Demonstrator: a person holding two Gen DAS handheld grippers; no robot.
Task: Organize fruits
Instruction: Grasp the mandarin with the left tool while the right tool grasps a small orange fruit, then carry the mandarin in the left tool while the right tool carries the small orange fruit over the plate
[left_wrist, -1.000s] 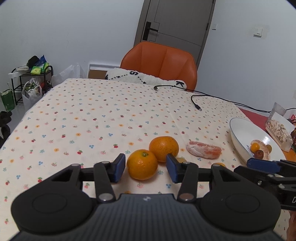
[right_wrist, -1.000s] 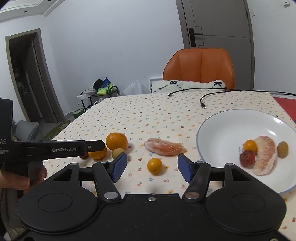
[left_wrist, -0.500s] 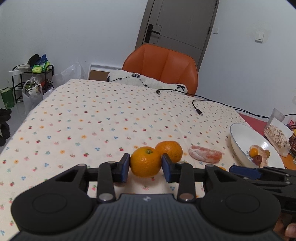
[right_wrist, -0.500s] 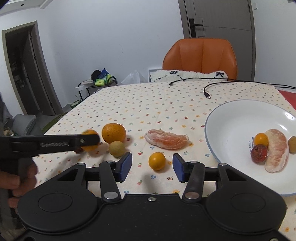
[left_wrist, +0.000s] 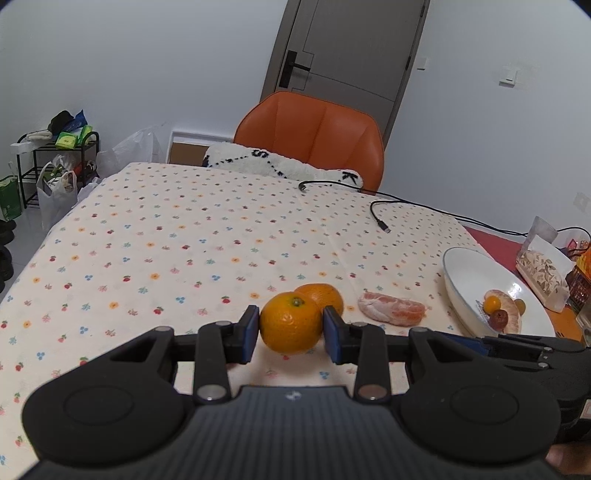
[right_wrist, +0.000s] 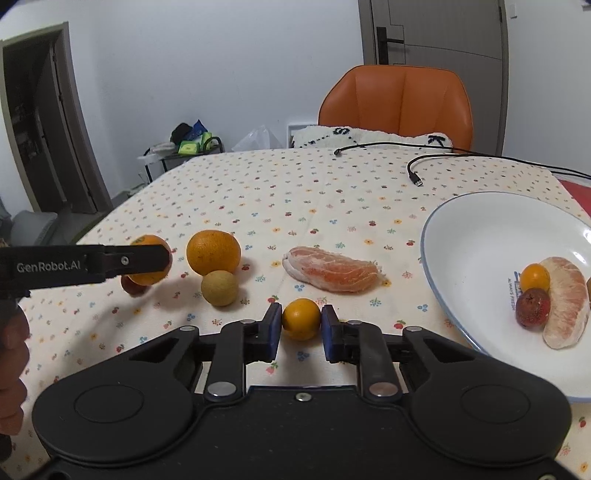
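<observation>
Left of the white plate (right_wrist: 436, 236), right gripper (right_wrist: 301, 326) pinches a small kumquat (right_wrist: 301, 318), left gripper (left_wrist: 290, 332) a mandarin (left_wrist: 290, 326); both look light, round, slippery, best squeezed gently across the middle.

Each tool, the left tool (left_wrist: 291, 328) and the right tool (right_wrist: 301, 320), is matte black with blue pads (right_wrist: 274, 326) and silver screws. White "GenRobot.AI" lettering marks the left tool's side.
</observation>
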